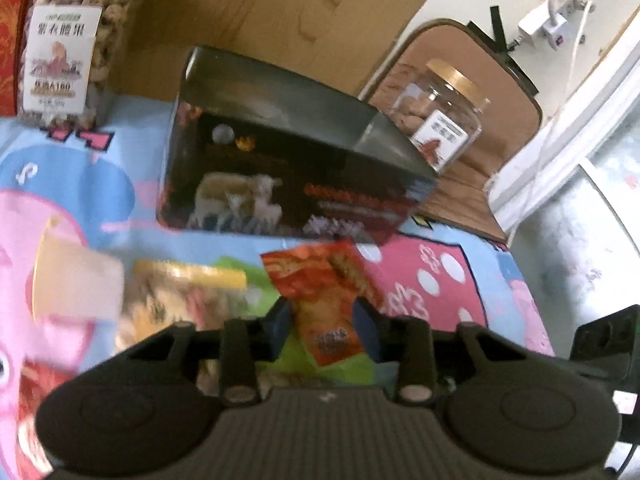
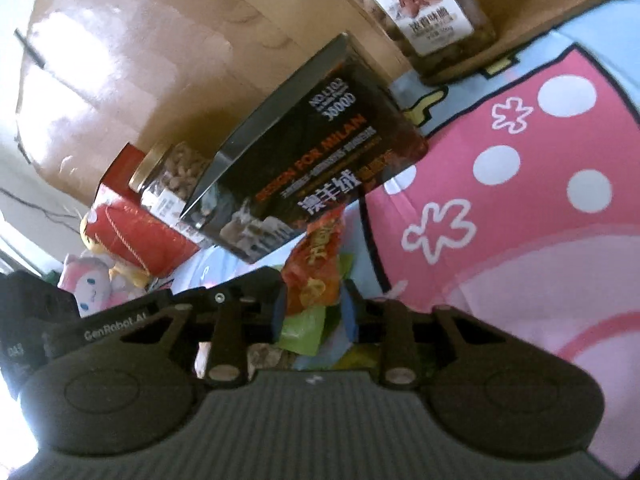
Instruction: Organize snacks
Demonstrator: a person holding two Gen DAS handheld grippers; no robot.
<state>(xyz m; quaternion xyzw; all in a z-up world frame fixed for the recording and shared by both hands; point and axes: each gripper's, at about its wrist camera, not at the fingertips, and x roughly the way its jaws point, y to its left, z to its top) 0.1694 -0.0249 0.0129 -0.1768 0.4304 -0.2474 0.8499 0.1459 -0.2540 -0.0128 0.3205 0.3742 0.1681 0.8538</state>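
Note:
In the left wrist view an orange-red snack packet (image 1: pixel 324 300) lies lengthwise between the blue pads of my left gripper (image 1: pixel 324 328). A sliver of gap shows on its left side, so the pads flank it without pressing. The right wrist view shows an orange-red packet (image 2: pixel 316 276) standing between the pads of my right gripper (image 2: pixel 314 312), which sit snug against both its edges. A green packet (image 2: pixel 304 328) lies just under it. Left of my left gripper lies a yellow-topped snack bag (image 1: pixel 180 292). Whether both views show the same packet I cannot tell.
A black box with sheep on it (image 1: pixel 280 160) (image 2: pixel 312 160) stands close behind the packets on the cartoon cloth (image 1: pixel 80 184) (image 2: pixel 520 200). Nut jars stand at the far left (image 1: pixel 68 48) and far right (image 1: pixel 440 116). Brown cardboard (image 1: pixel 260 8) rises behind. A red box (image 2: pixel 136 232) and plush toys (image 2: pixel 96 280) sit left.

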